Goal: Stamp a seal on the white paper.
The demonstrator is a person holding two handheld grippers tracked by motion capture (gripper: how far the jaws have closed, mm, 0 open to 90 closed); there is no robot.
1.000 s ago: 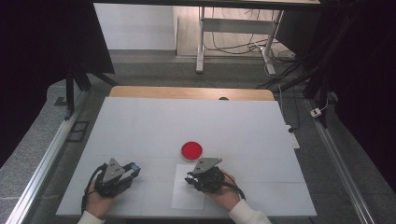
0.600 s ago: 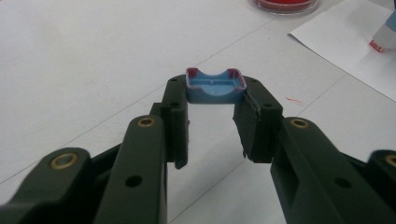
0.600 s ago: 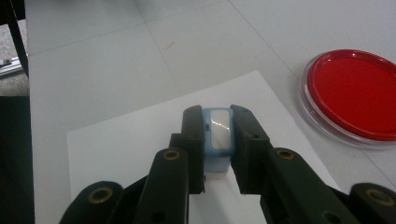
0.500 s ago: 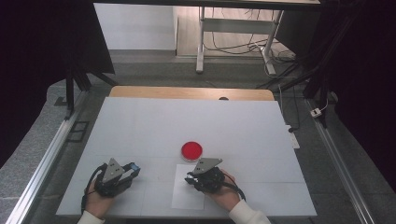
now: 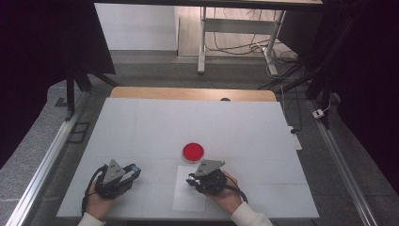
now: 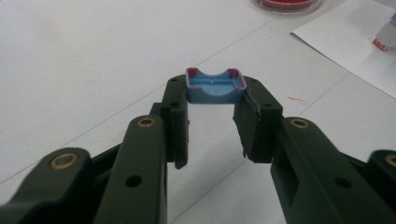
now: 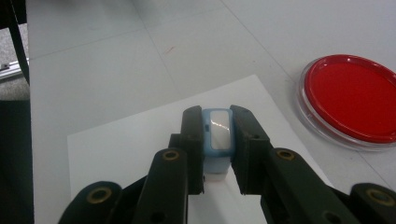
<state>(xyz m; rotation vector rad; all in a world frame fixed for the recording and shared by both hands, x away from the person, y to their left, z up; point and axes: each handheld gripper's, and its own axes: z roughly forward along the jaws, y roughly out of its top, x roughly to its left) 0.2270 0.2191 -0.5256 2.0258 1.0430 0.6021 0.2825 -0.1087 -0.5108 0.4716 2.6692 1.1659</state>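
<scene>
Both hands low on the surface (image 5: 141,122), my left claw (image 6: 215,109) pinching a blue cap (image 6: 215,86), right claw (image 7: 217,140) pinching a blue stamp (image 7: 218,135) over paper (image 7: 130,149), beside red-filled dish (image 7: 348,98).

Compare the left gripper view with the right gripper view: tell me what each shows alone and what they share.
Left gripper view alone: the left gripper clamping a blue cap, hollow side towards the camera, its rim edged red.
Right gripper view alone: the right gripper shut on a pale blue stamp, over the paper.
Both: the red dish, the white paper and the white table.
</scene>
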